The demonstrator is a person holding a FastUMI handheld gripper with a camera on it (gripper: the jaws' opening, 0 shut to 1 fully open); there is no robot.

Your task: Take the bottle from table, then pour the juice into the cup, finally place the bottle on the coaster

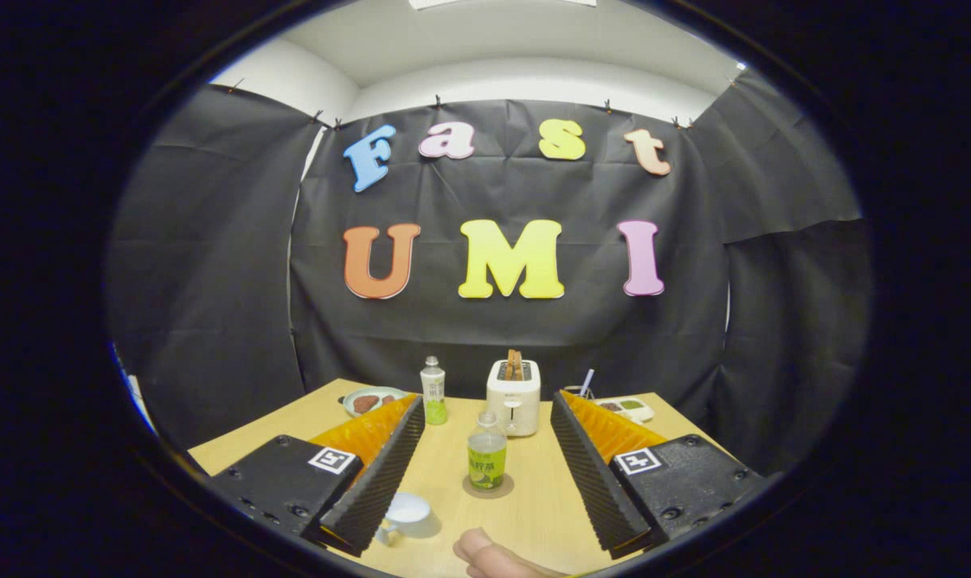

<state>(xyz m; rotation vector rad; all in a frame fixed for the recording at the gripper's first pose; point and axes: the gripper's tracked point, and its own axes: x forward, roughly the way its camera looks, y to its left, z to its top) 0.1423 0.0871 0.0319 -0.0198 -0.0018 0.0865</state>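
Observation:
A clear bottle (487,451) with green juice in its lower part and a green label stands upright on a round brown coaster (487,486) on the wooden table (533,514). It sits ahead of my gripper (485,417), between the lines of the two fingers, with wide gaps on both sides. The gripper is open and touches nothing. A clear cup (407,516) stands low beside the left finger (377,486), nearer to me than the bottle. Part of a hand (489,555) shows at the near table edge.
A second bottle (433,391) with a white label stands further back on the left. A white toaster (513,396) with toast stands behind the coaster. A plate of food (370,400) lies back left, a small tray (628,408) back right.

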